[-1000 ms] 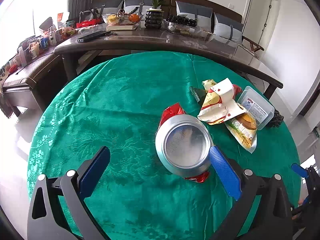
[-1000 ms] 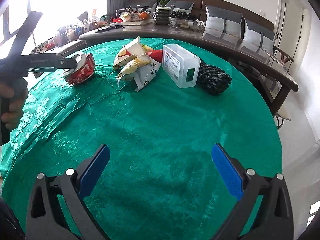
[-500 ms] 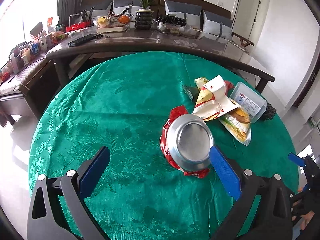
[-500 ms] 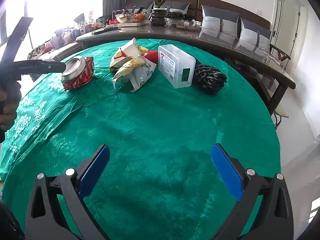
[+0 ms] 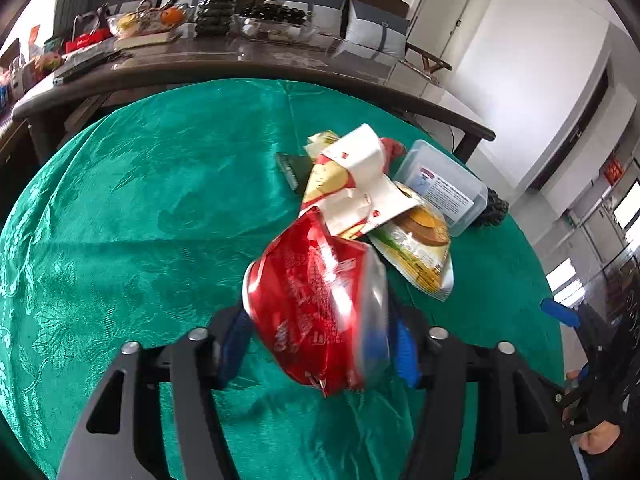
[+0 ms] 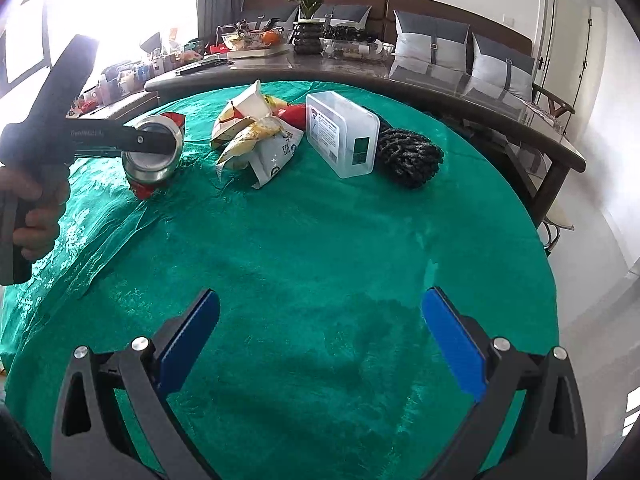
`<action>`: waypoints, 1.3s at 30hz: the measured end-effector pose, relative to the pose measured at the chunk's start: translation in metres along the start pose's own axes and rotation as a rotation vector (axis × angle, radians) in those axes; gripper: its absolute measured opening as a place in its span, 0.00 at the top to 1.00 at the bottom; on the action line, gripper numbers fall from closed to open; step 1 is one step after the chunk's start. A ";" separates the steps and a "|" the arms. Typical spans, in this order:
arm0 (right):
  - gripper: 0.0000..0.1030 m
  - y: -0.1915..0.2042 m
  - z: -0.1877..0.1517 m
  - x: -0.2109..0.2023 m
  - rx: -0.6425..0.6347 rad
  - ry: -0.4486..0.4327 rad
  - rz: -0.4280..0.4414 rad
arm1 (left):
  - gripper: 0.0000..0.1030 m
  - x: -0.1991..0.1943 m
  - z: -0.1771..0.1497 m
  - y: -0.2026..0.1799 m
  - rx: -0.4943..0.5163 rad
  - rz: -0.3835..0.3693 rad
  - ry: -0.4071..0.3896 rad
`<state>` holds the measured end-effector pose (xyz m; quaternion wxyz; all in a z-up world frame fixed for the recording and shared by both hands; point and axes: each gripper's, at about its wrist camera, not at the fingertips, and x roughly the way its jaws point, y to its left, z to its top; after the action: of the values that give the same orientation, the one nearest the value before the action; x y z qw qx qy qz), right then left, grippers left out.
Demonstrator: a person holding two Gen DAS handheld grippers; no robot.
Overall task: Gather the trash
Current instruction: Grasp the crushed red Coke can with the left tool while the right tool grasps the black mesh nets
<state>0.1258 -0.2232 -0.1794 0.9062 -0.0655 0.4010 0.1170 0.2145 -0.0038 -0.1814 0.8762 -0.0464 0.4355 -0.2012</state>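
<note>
A crushed red can (image 5: 316, 312) with a silver end lies on the green tablecloth (image 5: 140, 208), between the blue pads of my left gripper (image 5: 320, 342). The jaws are closing, and both pads touch the can's sides. In the right wrist view the same can (image 6: 154, 156) is at the far left, under a black finger of the left gripper (image 6: 120, 138), which a hand (image 6: 36, 208) holds. Just beyond lies a pile of food wrappers (image 5: 360, 192) (image 6: 252, 136). My right gripper (image 6: 320, 296) hangs open over bare cloth, holding nothing.
A clear plastic box (image 6: 344, 132) lies right of the wrappers, with a black knitted bundle (image 6: 408, 156) beside it. Behind the round table runs a long dark table (image 6: 400, 76) with a plant, fruit bowls and clutter. Cushioned seats line the wall.
The left gripper moved forward and turned toward the can, and its wide jaws have come in around it. The right gripper and the wrapper pile have stayed put.
</note>
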 end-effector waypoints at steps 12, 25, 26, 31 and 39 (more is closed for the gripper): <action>0.04 -0.023 0.000 -0.003 0.117 -0.016 0.053 | 0.55 -0.012 -0.017 -0.052 0.137 0.129 -0.069; 0.22 -0.089 0.091 0.049 0.076 0.024 0.025 | 0.55 -0.027 -0.038 -0.058 0.113 0.110 -0.041; 0.34 -0.088 0.096 0.057 0.054 0.048 0.022 | 0.55 -0.027 -0.038 -0.059 0.112 0.108 -0.039; 0.72 -0.090 0.100 0.066 0.048 0.088 0.103 | 0.54 -0.028 -0.041 -0.060 0.100 0.097 -0.034; 0.74 -0.095 0.052 -0.002 0.231 0.039 0.065 | 0.54 -0.030 -0.048 -0.064 0.070 0.081 -0.028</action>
<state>0.1869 -0.3041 -0.1406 0.8954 0.0501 0.4314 0.0981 0.1406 -0.0459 -0.1724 0.8908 -0.0007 0.4172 -0.1799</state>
